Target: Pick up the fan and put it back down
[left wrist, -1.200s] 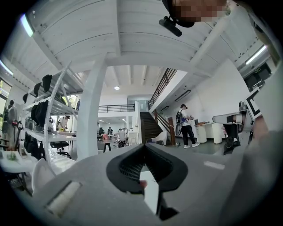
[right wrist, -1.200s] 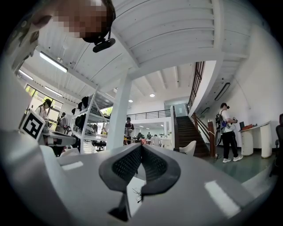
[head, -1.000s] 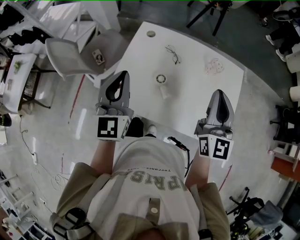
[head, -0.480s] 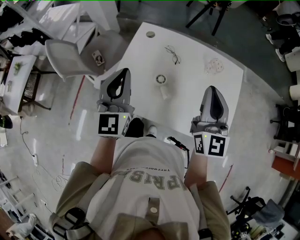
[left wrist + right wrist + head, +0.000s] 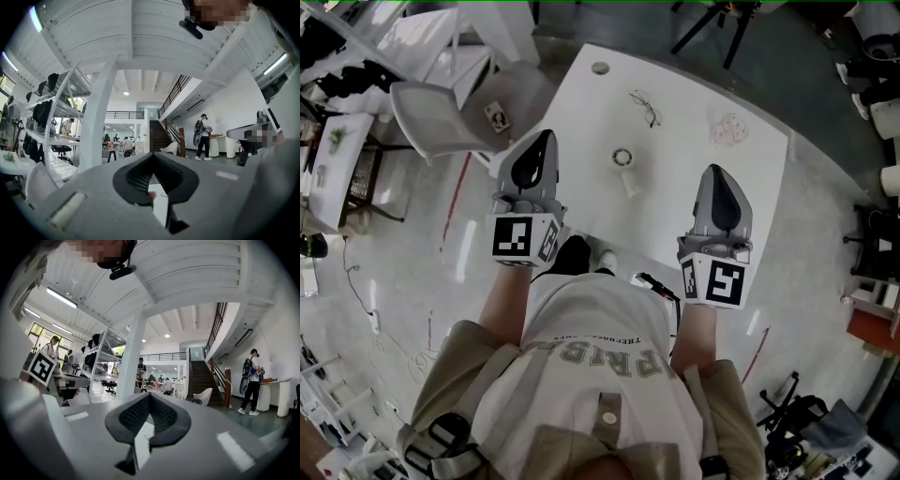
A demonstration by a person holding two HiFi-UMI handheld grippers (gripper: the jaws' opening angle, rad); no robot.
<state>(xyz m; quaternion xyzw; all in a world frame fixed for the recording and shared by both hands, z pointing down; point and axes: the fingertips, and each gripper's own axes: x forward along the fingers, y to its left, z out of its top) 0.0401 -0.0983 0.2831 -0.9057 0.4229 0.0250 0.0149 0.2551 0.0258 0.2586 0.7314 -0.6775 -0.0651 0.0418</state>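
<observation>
The fan [image 5: 623, 161] is small and white, a ring head with a short handle, and lies flat on the white table [image 5: 694, 202] near its middle. My left gripper [image 5: 545, 137] hangs over the table's left edge, left of the fan and apart from it, shut with nothing in it. My right gripper [image 5: 712, 170] is over the table's near right part, right of the fan, also shut and holding nothing. In the left gripper view my left gripper [image 5: 152, 155] points level into the hall. In the right gripper view my right gripper [image 5: 150, 396] does the same.
A pair of glasses [image 5: 645, 109] lies beyond the fan, a pale pinkish item [image 5: 727, 127] sits at the far right, and a round hole [image 5: 600, 67] is near the far left corner. A white chair [image 5: 441, 112] stands left of the table. People and shelving fill the hall behind.
My right gripper has drifted a little left and toward the fan in the head view. The left gripper has stayed nearly in place. Both stay shut.
</observation>
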